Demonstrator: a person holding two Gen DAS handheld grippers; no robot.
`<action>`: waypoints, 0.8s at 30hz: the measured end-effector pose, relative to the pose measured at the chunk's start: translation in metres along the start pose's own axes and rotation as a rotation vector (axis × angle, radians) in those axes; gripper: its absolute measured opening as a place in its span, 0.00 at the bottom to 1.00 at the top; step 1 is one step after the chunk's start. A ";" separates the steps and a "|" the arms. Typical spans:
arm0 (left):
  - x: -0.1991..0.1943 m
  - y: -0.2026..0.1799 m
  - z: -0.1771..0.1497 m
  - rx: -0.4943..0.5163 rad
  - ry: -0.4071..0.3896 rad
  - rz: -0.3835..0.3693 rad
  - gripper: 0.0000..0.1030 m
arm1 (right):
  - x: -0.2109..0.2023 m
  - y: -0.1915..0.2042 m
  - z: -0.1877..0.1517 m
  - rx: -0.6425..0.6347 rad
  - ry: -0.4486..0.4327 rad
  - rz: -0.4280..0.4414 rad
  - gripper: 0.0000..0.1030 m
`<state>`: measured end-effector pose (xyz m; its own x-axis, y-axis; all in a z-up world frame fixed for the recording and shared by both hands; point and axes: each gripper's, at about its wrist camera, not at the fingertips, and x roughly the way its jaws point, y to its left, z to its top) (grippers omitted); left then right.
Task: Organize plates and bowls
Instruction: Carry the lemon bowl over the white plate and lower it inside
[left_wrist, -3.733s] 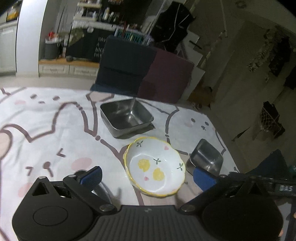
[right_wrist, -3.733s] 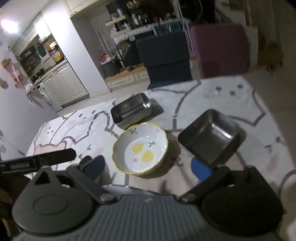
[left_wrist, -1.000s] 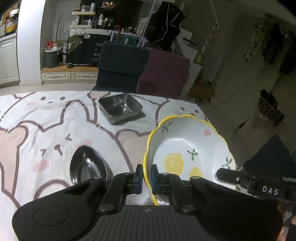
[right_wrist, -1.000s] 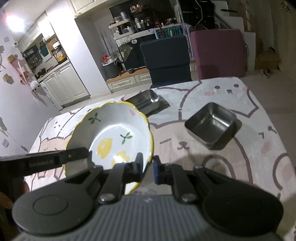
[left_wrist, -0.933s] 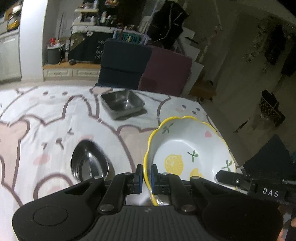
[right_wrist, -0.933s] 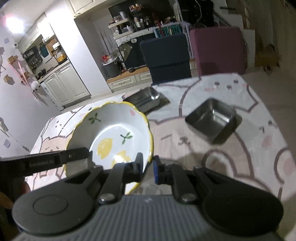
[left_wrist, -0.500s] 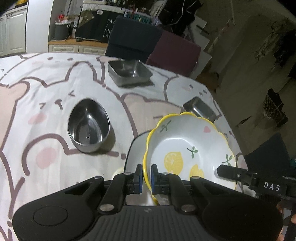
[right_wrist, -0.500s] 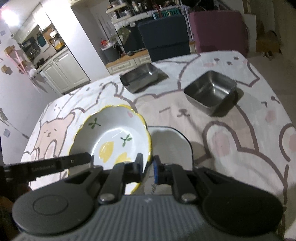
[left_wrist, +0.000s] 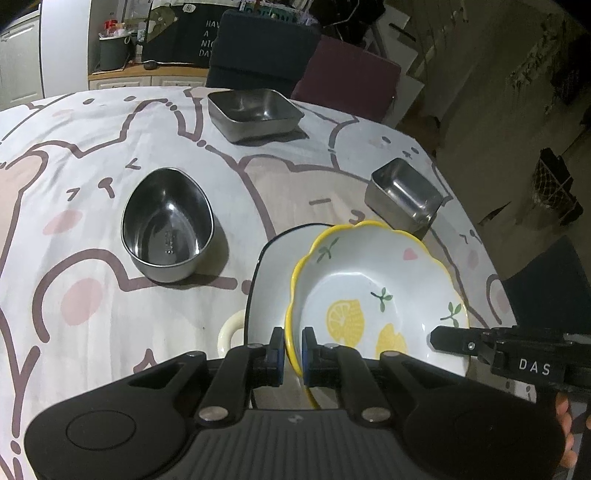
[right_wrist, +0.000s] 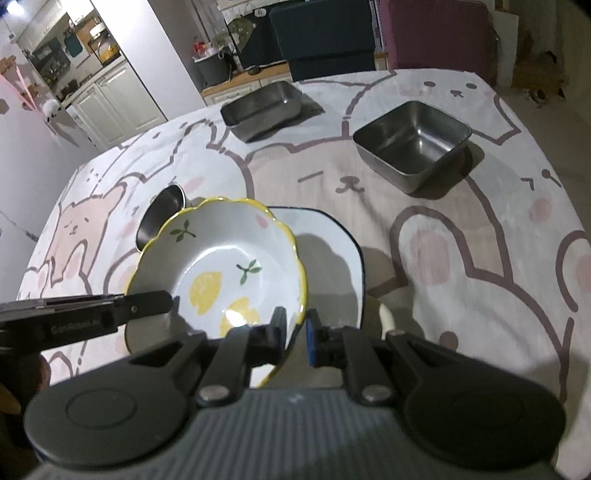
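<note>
The lemon-print bowl (left_wrist: 373, 295) is held in the air above a white dark-rimmed dish (left_wrist: 269, 266) w/ a cream handle, near edge of the table; whether it already touches the dish cannot be told. It is pinched on two sides: the left gripper (left_wrist: 293, 345) is clamped on the bowl's left rim, one pad inside, one outside, and the right gripper (right_wrist: 295, 330) is clamped on the right rim the same way. So the bowl sits betw. the two tools, its well just beyond both sets of fingers.

Risks, as judged from here:
- Thin scalloped rim, glazed, gripped only at two small spots: a slip is likely if one side is released before the other, and the bowl would tip and clatter onto the dish.
- The bowl looks offset toward the dish's right side in the left view; if set down that way it may rock on the dish rim instead of nesting.
- Ceramic on ceramic: a fast drop could chip either piece.

Outward: an oval steel bowl (left_wrist: 168, 225) lies to the left, close by. A small square steel tin (left_wrist: 404, 194) is far right, a wider steel tray (left_wrist: 255, 112) further back. All rest on the bear-print cloth (left_wrist: 74, 184), apart from each other.
</note>
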<state>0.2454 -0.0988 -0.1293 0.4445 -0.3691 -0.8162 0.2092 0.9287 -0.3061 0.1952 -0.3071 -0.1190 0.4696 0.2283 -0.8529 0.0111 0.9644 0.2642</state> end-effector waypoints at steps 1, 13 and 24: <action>0.001 0.000 0.000 0.002 0.003 0.002 0.09 | 0.002 0.000 0.000 -0.004 0.006 -0.003 0.13; 0.010 -0.005 -0.004 0.033 0.036 0.009 0.10 | 0.013 -0.003 0.002 -0.022 0.045 -0.040 0.13; 0.013 -0.007 -0.006 0.055 0.046 0.023 0.10 | 0.018 -0.003 0.003 -0.035 0.061 -0.054 0.13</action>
<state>0.2440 -0.1099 -0.1404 0.4099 -0.3443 -0.8447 0.2472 0.9333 -0.2604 0.2068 -0.3065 -0.1339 0.4147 0.1822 -0.8915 0.0039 0.9794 0.2020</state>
